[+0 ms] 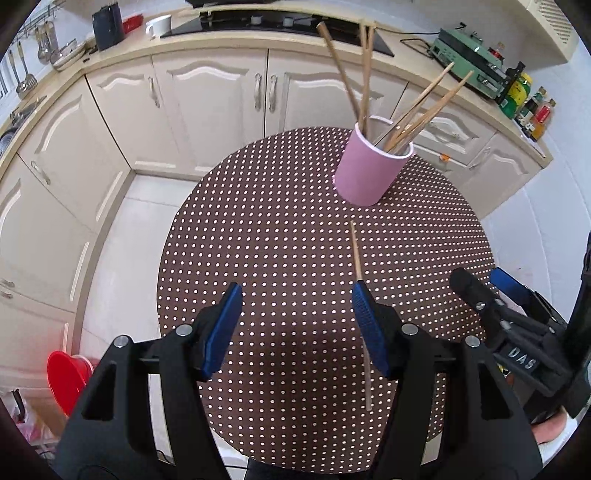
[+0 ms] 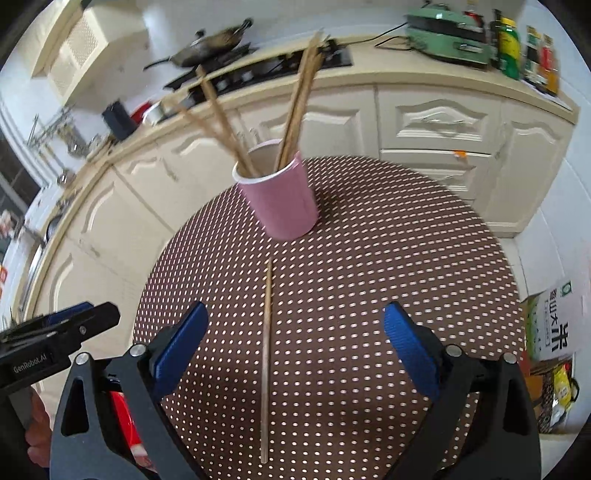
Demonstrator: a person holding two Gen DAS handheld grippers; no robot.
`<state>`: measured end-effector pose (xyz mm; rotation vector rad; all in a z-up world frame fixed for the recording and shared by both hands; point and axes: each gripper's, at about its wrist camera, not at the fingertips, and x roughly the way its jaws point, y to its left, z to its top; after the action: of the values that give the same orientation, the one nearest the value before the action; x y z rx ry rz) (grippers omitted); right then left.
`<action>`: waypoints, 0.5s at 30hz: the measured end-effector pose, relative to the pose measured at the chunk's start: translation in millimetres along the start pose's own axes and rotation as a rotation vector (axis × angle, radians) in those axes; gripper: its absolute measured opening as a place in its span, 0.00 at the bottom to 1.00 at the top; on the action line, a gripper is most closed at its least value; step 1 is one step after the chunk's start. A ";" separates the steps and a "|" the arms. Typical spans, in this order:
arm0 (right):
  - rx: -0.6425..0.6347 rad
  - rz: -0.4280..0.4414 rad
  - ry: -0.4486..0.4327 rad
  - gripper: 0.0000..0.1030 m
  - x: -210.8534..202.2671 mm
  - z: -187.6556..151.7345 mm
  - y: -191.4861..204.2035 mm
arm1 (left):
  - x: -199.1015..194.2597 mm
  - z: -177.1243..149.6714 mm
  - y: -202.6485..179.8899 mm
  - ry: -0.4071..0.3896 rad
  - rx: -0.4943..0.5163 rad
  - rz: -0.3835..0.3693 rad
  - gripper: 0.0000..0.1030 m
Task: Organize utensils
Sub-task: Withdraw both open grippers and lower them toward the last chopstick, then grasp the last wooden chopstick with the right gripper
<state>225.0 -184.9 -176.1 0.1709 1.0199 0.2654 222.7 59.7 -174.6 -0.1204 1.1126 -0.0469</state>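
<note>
A pink cup [image 1: 369, 173] stands on the round brown dotted table [image 1: 280, 229] and holds several wooden chopsticks [image 1: 364, 74]. One loose chopstick [image 1: 357, 254] lies flat on the table in front of the cup. My left gripper [image 1: 295, 325] is open and empty above the table, its right finger over the loose chopstick. The cup [image 2: 282, 199] and loose chopstick [image 2: 266, 354] also show in the right wrist view. My right gripper [image 2: 295, 354] is open and empty, hovering with the chopstick between its fingers. Each gripper shows in the other's view, the right one [image 1: 491, 288] and the left one [image 2: 74, 321].
Cream kitchen cabinets [image 1: 207, 110] and a counter with a stove [image 1: 280, 22] curve behind the table. A green appliance [image 2: 447, 33] and bottles [image 2: 524, 48] stand on the counter. A red bowl [image 1: 68, 380] sits low at left. Bags [image 2: 554, 332] lie on the floor at right.
</note>
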 end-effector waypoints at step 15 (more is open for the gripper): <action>-0.057 0.005 0.244 0.32 106.8 -18.8 24.6 | 57.5 -3.4 36.2 0.143 -0.052 0.010 0.59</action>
<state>258.5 -129.4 -266.5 0.0902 1.2520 0.3254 244.2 89.8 -231.7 -0.1600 1.2581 -0.0174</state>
